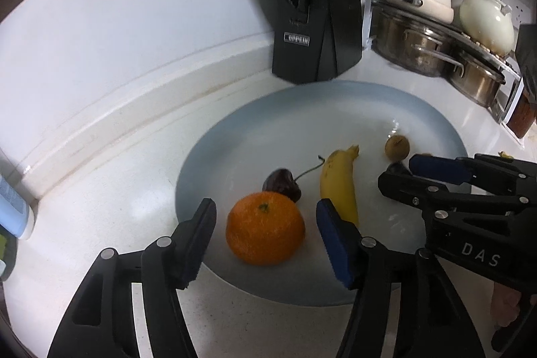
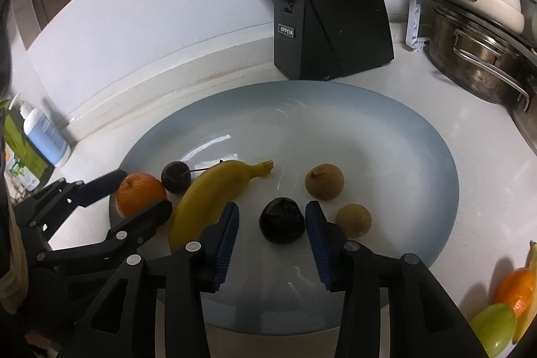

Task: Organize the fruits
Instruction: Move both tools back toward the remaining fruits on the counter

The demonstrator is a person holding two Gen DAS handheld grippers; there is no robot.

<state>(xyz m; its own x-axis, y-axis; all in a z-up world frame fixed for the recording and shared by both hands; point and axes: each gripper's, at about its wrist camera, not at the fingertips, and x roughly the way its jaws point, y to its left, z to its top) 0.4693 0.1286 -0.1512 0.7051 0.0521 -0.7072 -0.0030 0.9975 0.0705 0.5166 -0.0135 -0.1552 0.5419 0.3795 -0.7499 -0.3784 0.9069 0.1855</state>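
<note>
I see my left hand-held gripper point(image 1: 265, 234) spread apart around the orange point(image 1: 265, 228) on the near rim of the blue plate point(image 1: 335, 103), pads clear of it. My right hand-held gripper point(image 2: 272, 222) straddles a dark round fruit point(image 2: 282, 220) nearer the plate's middle, moderately apart, not touching. Also on the plate: a banana point(image 2: 208, 193), a cherry point(image 2: 175, 176), two small brown fruits point(image 2: 324, 182). Beyond the plate on the white surface point(image 2: 476, 136) stands a knife block point(image 2: 329, 5).

plate point(image 2: 436, 156): orange point(image 2: 139, 193) | cherry point(image 2: 175, 176) | banana point(image 2: 208, 193) | dark plum point(image 2: 282, 220) | two brown longans point(image 2: 324, 182)
</note>
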